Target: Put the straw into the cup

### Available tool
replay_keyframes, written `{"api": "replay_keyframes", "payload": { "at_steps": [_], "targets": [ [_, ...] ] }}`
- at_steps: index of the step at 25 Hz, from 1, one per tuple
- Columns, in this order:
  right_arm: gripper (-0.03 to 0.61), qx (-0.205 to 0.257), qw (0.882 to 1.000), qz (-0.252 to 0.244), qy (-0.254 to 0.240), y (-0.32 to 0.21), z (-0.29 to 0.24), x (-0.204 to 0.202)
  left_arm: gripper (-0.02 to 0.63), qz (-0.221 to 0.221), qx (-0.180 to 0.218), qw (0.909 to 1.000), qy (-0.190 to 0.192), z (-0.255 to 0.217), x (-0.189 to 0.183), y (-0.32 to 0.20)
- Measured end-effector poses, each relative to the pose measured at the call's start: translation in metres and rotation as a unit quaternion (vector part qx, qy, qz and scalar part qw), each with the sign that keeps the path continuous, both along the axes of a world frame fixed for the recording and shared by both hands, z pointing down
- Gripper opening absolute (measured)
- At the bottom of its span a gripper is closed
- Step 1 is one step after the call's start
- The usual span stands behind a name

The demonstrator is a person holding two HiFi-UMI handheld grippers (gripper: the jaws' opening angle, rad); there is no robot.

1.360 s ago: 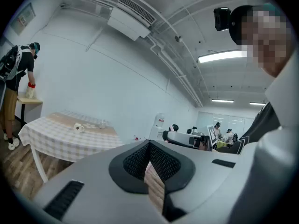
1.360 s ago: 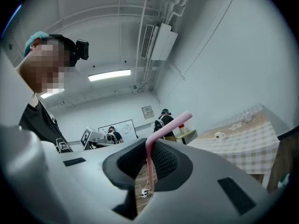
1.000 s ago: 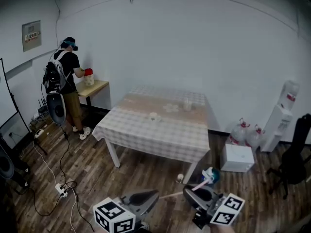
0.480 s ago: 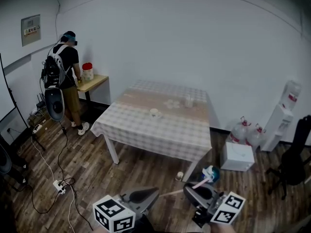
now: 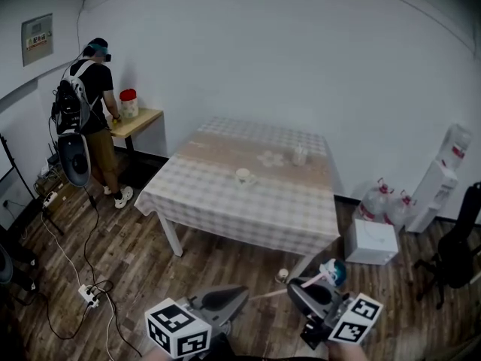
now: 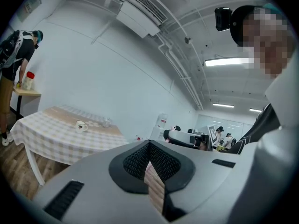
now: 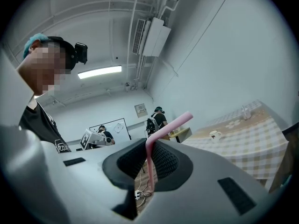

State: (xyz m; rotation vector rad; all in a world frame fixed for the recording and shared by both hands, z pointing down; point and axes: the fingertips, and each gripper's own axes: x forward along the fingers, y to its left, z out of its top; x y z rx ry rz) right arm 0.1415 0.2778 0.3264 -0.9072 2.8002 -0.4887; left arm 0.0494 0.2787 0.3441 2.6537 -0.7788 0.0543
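Both grippers held low and level, pointing toward table [image 5: 225,201], well apart from it. Right gripper [image 7: 148,146] clamped on pink straw [image 7: 150,160], bent tip poking past jaws. Left gripper [image 6: 149,146] closed, empty.

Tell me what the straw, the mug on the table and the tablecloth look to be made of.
Straw: likely plastic; a smooth pink tube with a bent elbow.
Mug: probably glazed ceramic; white, with a handle, but too small to be sure.
Tablecloth: seemingly fabric; checked, draping softly over the edges.
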Motion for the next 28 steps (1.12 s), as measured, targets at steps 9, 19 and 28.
{"api": "replay_keyframes", "payload": {
  "at_steps": [9,19,28],
  "targets": [
    [0.038,-0.037,0.999,0.008,0.010,-0.136,0.010,-0.056,-0.005,0.000,-0.031,0.9995,0.000,0.007,-0.059,-0.143],
    [0.038,-0.048,0.998,0.027,0.020,-0.256,0.013,-0.107,-0.005,0.004,-0.041,0.9991,-0.012,0.023,-0.120,-0.265],
    [0.038,-0.039,0.998,0.035,0.032,-0.290,0.010,-0.117,-0.005,-0.002,-0.043,0.9990,-0.005,0.026,-0.136,-0.300]
  ]
}}
